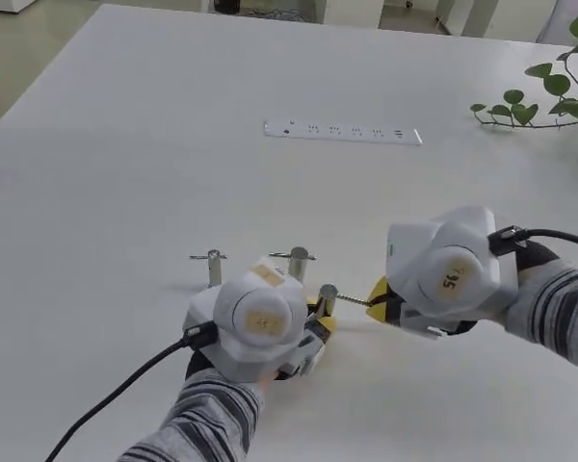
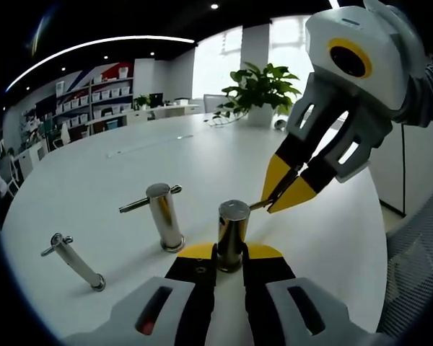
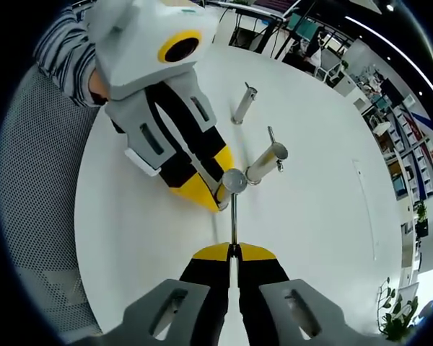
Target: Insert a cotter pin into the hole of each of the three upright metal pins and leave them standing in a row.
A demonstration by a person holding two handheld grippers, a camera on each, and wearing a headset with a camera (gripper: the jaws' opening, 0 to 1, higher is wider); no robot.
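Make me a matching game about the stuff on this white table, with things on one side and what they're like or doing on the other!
Things:
1. left gripper
2. right gripper
3. power strip
4. plant

States:
A. lies flat, far from both grippers
B. holds a thin cotter pin
C. green and leafy
D. shut on an upright metal pin

Pairs: 1-D, 2-B, 3-A, 4-C
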